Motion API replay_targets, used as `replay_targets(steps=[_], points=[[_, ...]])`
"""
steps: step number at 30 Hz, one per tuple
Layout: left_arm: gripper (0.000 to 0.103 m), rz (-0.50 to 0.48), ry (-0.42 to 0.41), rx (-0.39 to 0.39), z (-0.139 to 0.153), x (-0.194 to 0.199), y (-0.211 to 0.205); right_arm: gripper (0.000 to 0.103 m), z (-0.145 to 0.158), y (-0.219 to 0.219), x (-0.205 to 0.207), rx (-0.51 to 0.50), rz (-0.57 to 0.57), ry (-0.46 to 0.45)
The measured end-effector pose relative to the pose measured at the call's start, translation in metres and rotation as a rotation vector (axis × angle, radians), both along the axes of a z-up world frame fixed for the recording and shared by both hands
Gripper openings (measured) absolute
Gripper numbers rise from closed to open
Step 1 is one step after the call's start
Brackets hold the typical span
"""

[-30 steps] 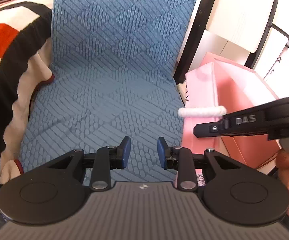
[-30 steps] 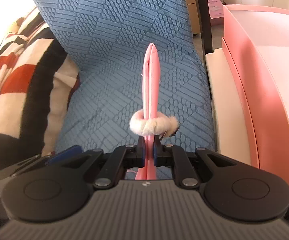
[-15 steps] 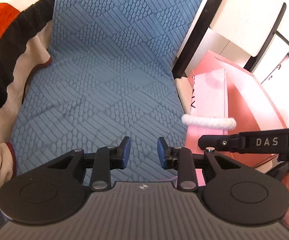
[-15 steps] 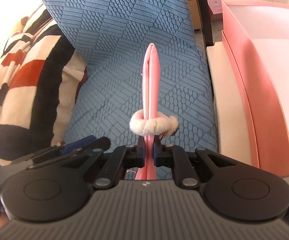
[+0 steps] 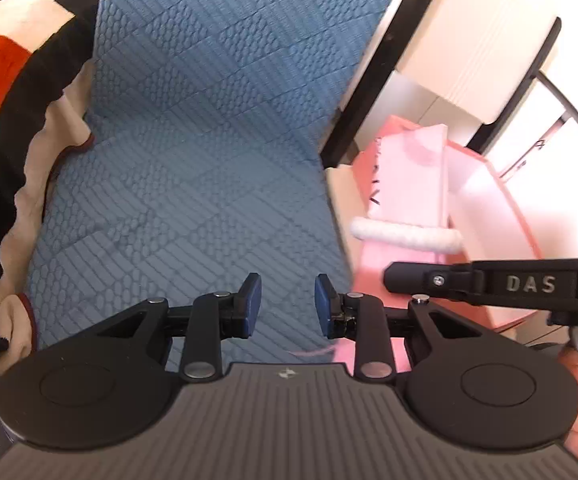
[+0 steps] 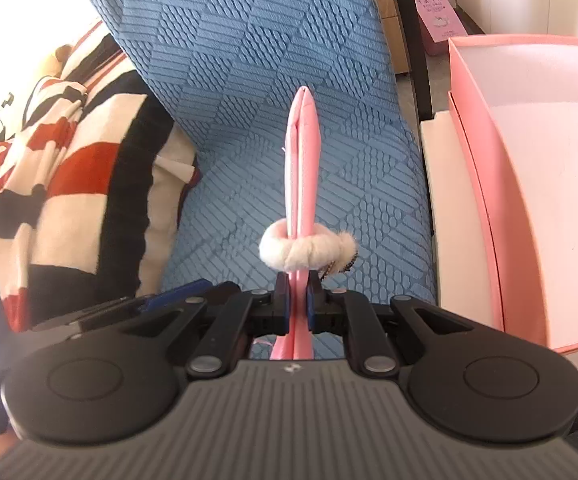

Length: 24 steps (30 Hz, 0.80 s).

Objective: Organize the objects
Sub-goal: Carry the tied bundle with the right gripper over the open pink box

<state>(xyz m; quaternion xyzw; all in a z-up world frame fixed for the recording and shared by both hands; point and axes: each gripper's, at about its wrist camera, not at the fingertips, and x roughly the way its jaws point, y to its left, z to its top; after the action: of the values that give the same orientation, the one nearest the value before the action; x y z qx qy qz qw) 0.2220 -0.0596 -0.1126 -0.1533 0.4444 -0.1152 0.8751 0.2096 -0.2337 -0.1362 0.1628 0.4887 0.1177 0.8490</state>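
Observation:
My right gripper (image 6: 297, 306) is shut on a flat pink pouch (image 6: 301, 168) held edge-on and upright over the blue quilted seat (image 6: 249, 80). A white fluffy band (image 6: 307, 250) is wrapped around the pouch just above the fingertips. In the left wrist view the pouch (image 5: 407, 184) with its white band (image 5: 405, 234) hangs to the right, in front of an open pink box (image 5: 501, 216). My left gripper (image 5: 288, 306) is open and empty above the blue seat (image 5: 209, 140). The right gripper's body (image 5: 501, 284) crosses the right side of that view.
The open pink box (image 6: 529, 184) stands on a cream surface (image 6: 453, 216) right of the seat. A red, black and white striped blanket (image 6: 49, 184) lies on the left; it also shows in the left wrist view (image 5: 5, 92). A black frame bar (image 5: 369, 64) edges the seat.
The right gripper has carried the pouch a little to the right, nearer the pink box. The left gripper has shifted slightly forward and stays open.

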Motion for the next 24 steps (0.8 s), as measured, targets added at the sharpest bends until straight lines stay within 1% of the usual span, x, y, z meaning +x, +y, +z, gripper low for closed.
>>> replay_targets(steps=[2,4,7,9,11,16,19,24], points=[[0.034,-0.01,-0.009,-0.005,0.014,0.0,-0.006,0.011,0.009,-0.003,0.0,0.002,0.005,-0.009],[0.034,0.004,-0.018,0.0,0.027,0.0,-0.012,0.011,0.02,-0.009,0.001,0.005,0.007,-0.013],[0.034,0.029,-0.032,-0.021,0.046,0.002,-0.019,0.011,0.038,-0.018,0.003,0.001,0.013,-0.032],[0.034,0.034,-0.037,-0.012,0.057,0.004,-0.029,0.011,0.052,-0.025,0.004,-0.004,0.025,-0.054],[0.034,0.027,-0.047,0.004,0.07,0.008,-0.042,0.011,0.067,-0.035,0.005,-0.007,0.024,-0.076],[0.034,-0.009,-0.083,0.014,0.103,0.016,-0.077,0.012,0.098,-0.061,0.006,0.001,0.015,-0.118],[0.034,-0.025,-0.113,0.042,0.119,0.02,-0.098,0.012,0.112,-0.076,0.005,-0.003,0.005,-0.143],[0.034,-0.041,-0.144,0.04,0.14,0.031,-0.133,0.012,0.122,-0.106,0.005,0.002,-0.015,-0.149]])
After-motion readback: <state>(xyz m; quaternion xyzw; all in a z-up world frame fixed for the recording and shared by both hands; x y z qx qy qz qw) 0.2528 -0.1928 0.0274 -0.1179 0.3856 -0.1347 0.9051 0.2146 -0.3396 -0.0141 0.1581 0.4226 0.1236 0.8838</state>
